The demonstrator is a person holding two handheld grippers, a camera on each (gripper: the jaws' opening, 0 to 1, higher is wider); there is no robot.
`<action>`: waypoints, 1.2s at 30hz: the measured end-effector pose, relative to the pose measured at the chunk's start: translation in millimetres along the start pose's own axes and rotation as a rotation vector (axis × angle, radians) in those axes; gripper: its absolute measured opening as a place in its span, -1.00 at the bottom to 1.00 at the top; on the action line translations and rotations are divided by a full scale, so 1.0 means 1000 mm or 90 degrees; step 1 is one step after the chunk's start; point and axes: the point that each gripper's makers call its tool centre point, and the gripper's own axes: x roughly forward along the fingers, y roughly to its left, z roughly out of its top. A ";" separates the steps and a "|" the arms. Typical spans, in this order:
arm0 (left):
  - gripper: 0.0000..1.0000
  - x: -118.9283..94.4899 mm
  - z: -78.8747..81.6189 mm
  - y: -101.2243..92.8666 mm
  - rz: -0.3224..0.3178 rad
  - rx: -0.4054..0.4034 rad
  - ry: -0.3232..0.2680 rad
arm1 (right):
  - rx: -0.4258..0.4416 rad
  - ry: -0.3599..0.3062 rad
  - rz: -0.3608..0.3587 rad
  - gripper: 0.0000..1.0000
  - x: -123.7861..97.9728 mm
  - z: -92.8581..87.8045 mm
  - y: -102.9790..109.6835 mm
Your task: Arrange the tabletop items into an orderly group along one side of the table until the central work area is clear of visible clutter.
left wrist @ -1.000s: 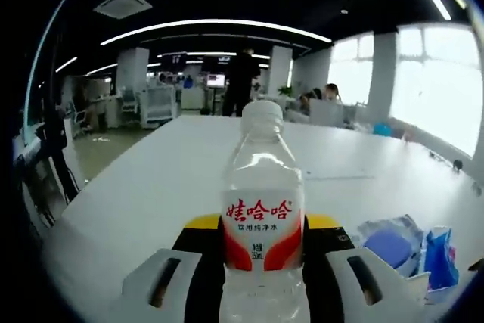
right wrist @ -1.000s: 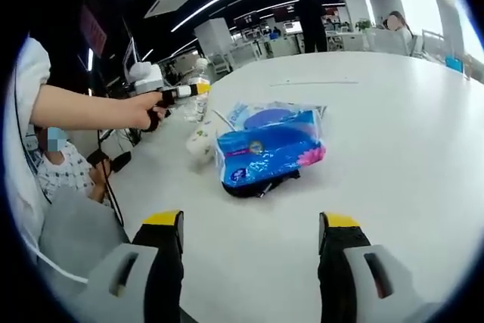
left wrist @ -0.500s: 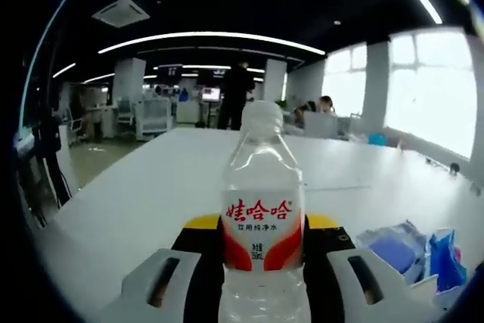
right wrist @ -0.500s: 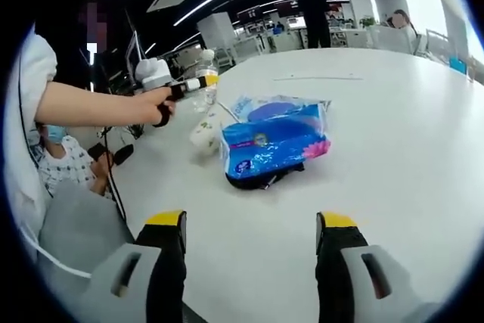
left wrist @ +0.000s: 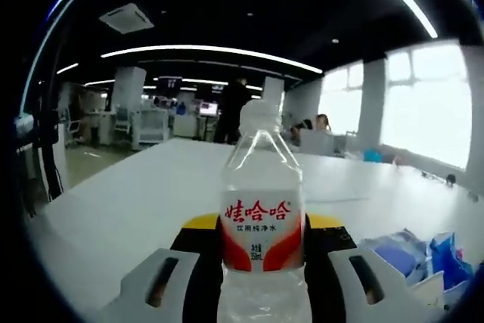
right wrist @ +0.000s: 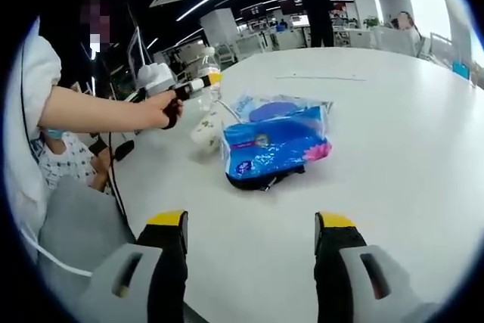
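Note:
A clear water bottle [left wrist: 262,209] with a red and white label and a white cap stands upright between the jaws of my left gripper [left wrist: 262,226], which is shut on it. In the right gripper view a hand holds that left gripper [right wrist: 190,87] with the bottle [right wrist: 209,73] above the table's left edge. Beside it lies a pile: a blue tissue pack [right wrist: 276,145], a clear bag with blue contents [right wrist: 276,106], a black item [right wrist: 261,181] underneath and a small white item [right wrist: 204,132]. My right gripper [right wrist: 251,225] is open, short of the pile.
The white table [right wrist: 393,111] stretches wide to the right and far side. The blue packs [left wrist: 446,259] sit low at the right of the left gripper view. A person's bare arm [right wrist: 98,115] reaches in from the left; a seated person [right wrist: 64,168] is beside the table edge.
The left gripper has lifted the bottle a little, and the table and packs sit lower in its view. The right gripper has barely moved and stays open.

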 end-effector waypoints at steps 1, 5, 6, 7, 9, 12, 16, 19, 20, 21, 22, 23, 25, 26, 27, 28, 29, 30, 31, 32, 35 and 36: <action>-0.27 0.000 -0.001 -0.002 -0.007 0.001 0.001 | -0.001 0.002 0.001 0.33 0.001 0.000 0.001; -0.27 -0.003 -0.006 -0.001 -0.006 0.014 0.004 | -0.005 0.005 0.008 0.33 0.005 -0.001 0.005; -0.27 -0.003 -0.004 0.000 -0.004 0.010 -0.006 | -0.006 0.006 0.010 0.32 0.005 -0.001 0.006; -0.27 -0.003 -0.003 0.002 -0.001 0.014 -0.006 | -0.008 0.007 0.012 0.32 0.006 -0.001 0.007; -0.27 -0.003 -0.003 0.002 -0.005 0.016 -0.006 | -0.009 0.008 0.015 0.32 0.006 -0.001 0.008; -0.26 -0.007 -0.004 0.001 -0.011 0.032 -0.005 | -0.010 0.011 0.017 0.32 0.008 -0.002 0.008; -0.24 -0.017 -0.006 0.003 -0.007 0.027 -0.018 | -0.011 0.015 0.018 0.32 0.010 -0.002 0.008; -0.23 -0.022 -0.007 0.002 -0.010 0.033 -0.017 | -0.014 0.015 0.019 0.32 0.010 -0.001 0.008; -0.24 -0.023 -0.007 0.003 -0.011 0.032 -0.016 | -0.012 0.014 0.020 0.32 0.010 -0.001 0.009; -0.24 -0.023 -0.007 0.003 -0.011 0.032 -0.015 | -0.012 0.015 0.020 0.32 0.011 -0.002 0.009; -0.24 -0.024 -0.008 0.004 -0.006 0.032 -0.013 | -0.013 0.017 0.021 0.32 0.011 -0.002 0.010; -0.24 -0.024 -0.009 0.005 -0.004 0.031 -0.012 | -0.013 0.018 0.022 0.32 0.011 -0.002 0.010; -0.24 -0.026 -0.010 0.005 -0.002 0.033 -0.005 | -0.014 0.020 0.024 0.32 0.012 -0.003 0.012; -0.24 -0.026 -0.010 0.005 0.000 0.037 -0.001 | -0.015 0.020 0.025 0.32 0.012 -0.004 0.012; -0.24 -0.027 -0.011 0.006 0.005 0.036 0.004 | -0.015 0.019 0.026 0.32 0.012 -0.004 0.013; -0.24 -0.028 -0.012 0.006 0.007 0.034 0.004 | -0.014 0.018 0.027 0.32 0.013 -0.004 0.013; -0.24 -0.028 -0.013 0.004 0.008 0.041 0.007 | -0.010 0.020 0.027 0.32 0.013 -0.005 0.014; -0.25 -0.028 -0.014 0.003 0.010 0.045 0.012 | -0.010 0.021 0.028 0.31 0.014 -0.006 0.014; -0.25 -0.029 -0.015 0.004 0.016 0.047 0.017 | -0.012 0.021 0.028 0.31 0.014 -0.006 0.015; -0.25 -0.028 -0.015 0.004 0.024 0.045 0.018 | -0.013 0.023 0.030 0.31 0.015 -0.007 0.015; -0.26 -0.026 -0.017 0.004 0.051 0.059 0.044 | -0.012 0.020 0.032 0.32 0.015 -0.008 0.016; -0.26 -0.026 -0.018 0.005 0.069 0.062 0.049 | -0.012 0.021 0.033 0.32 0.016 -0.008 0.016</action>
